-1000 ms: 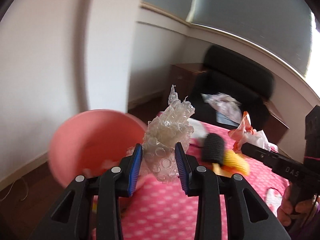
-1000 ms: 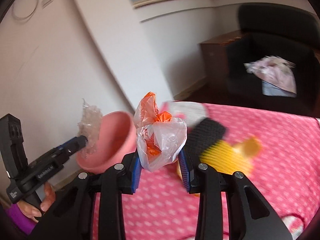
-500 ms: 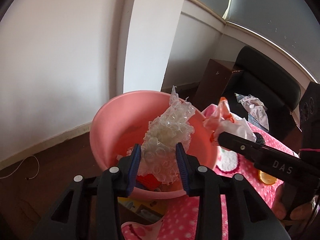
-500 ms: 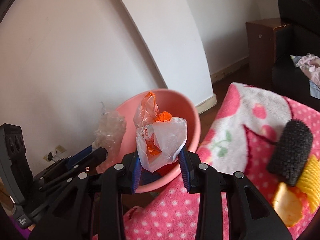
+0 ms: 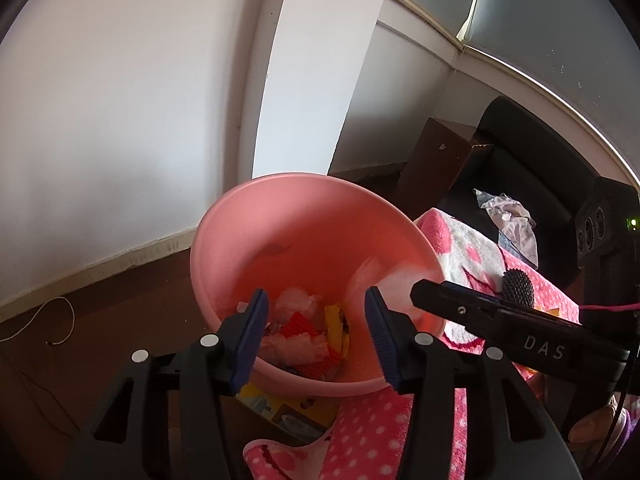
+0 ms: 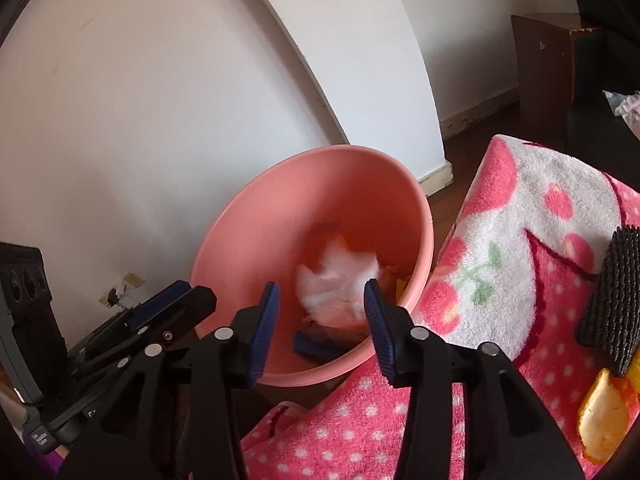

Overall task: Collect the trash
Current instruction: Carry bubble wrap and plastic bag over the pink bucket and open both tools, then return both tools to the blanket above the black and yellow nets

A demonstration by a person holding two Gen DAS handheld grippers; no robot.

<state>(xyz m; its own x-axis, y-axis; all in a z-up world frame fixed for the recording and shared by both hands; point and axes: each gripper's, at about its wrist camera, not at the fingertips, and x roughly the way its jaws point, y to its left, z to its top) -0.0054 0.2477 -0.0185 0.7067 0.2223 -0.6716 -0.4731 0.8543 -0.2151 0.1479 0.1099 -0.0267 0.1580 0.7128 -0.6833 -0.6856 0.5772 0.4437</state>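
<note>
With both loads falling into the pink bin (image 5: 280, 220), the left gripper (image 5: 314, 330) and right gripper (image 6: 322, 320) hang released, jaws just opened and empty (remaining trash unclear).

Right hand-held gripper (image 6: 320, 312) jaws just opening — empty, blurred white bag (image 6: 336, 284) inside pink bin (image 6: 256, 216)

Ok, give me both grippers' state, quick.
Left gripper: open, just released, nothing between the jaws.
Right gripper: open, just released, nothing held.

Pink bin (image 5: 312, 216); pink white-dotted blanket (image 6: 532, 240); blue-padded black claw (image 5: 314, 326).
</note>
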